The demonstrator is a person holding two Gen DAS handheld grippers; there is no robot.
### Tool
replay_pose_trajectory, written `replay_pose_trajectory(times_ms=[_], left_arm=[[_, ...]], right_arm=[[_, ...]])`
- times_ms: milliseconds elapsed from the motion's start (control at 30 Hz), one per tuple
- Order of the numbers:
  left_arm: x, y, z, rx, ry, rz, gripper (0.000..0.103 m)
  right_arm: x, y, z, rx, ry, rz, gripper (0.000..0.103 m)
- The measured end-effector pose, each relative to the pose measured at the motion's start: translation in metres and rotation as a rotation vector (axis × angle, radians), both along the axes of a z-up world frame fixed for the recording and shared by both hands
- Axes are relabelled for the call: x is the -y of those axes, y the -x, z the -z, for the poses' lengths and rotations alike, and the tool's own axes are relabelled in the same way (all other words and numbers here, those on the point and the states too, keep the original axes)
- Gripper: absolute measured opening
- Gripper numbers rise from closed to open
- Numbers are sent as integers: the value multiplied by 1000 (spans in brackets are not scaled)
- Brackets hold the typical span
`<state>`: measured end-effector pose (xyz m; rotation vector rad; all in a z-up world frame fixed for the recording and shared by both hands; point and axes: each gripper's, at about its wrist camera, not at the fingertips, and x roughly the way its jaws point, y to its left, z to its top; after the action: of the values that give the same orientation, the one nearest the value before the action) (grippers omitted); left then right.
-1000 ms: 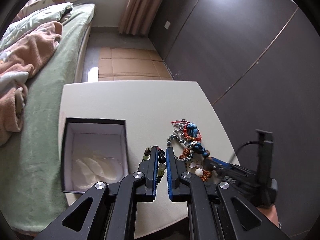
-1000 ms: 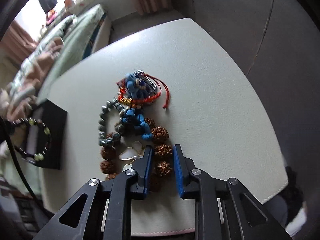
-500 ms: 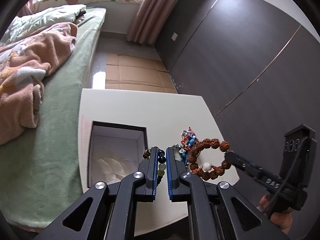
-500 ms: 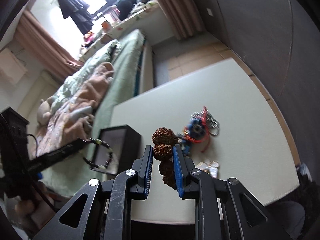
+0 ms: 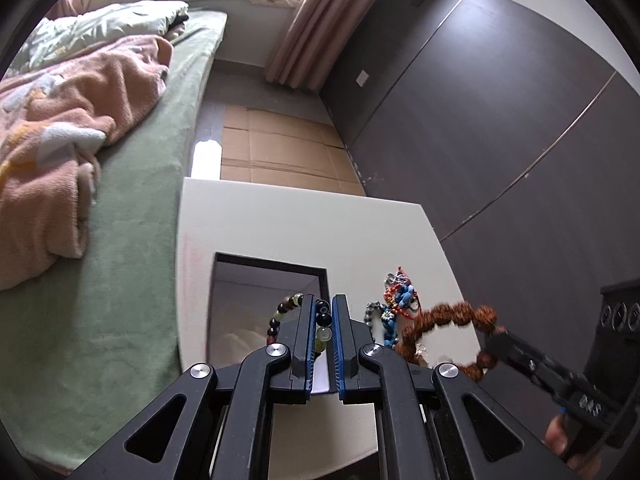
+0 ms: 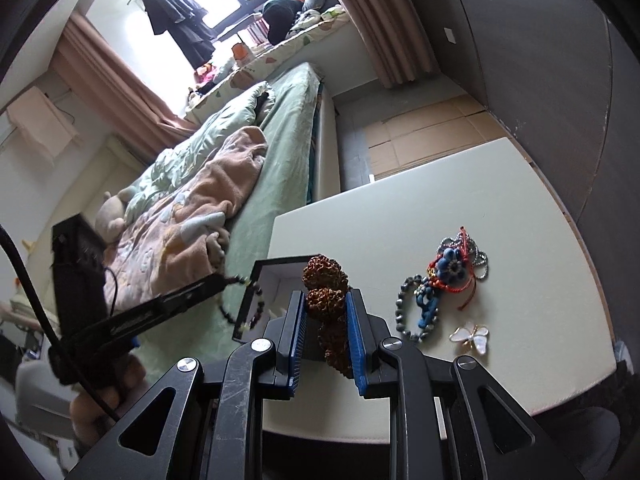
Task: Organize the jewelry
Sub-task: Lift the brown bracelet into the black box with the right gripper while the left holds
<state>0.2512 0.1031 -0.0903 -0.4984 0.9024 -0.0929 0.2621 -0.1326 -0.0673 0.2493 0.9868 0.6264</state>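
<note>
Bedroom, white tabletop (image 5: 280, 216) beside bed. Left gripper (image 5: 323, 308) fingers clenched on dark bead bracelet (image 5: 288, 308), directly over open box (image 5: 272, 268). Right gripper (image 6: 326, 300) fingers clamp brown seed bracelet (image 6: 324, 276), box just left-ahead. Left nearer.

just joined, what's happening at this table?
A person is sorting jewelry with a handheld gripper in each hand. The left gripper is shut on a dark-and-green bead bracelet, held above the open black box. The right gripper is clamped on a brown seed-bead bracelet, lifted off the table. A blue flower piece, a grey bead bracelet and a white butterfly brooch lie on the table.
</note>
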Motion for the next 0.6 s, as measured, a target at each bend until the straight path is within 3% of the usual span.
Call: replay_pose_trajectory(times_ms=[133, 267, 600], left_arm=[[3, -13, 8, 0, 40, 0, 9], [-3, -18, 22, -64, 30, -27, 9], [-48, 15, 29, -103, 61, -124, 11]], right_arm=[[4, 4, 1, -2, 16, 11, 22], [7, 4, 2, -8, 32, 20, 22], [-27, 2, -1, -4, -2, -40, 22]])
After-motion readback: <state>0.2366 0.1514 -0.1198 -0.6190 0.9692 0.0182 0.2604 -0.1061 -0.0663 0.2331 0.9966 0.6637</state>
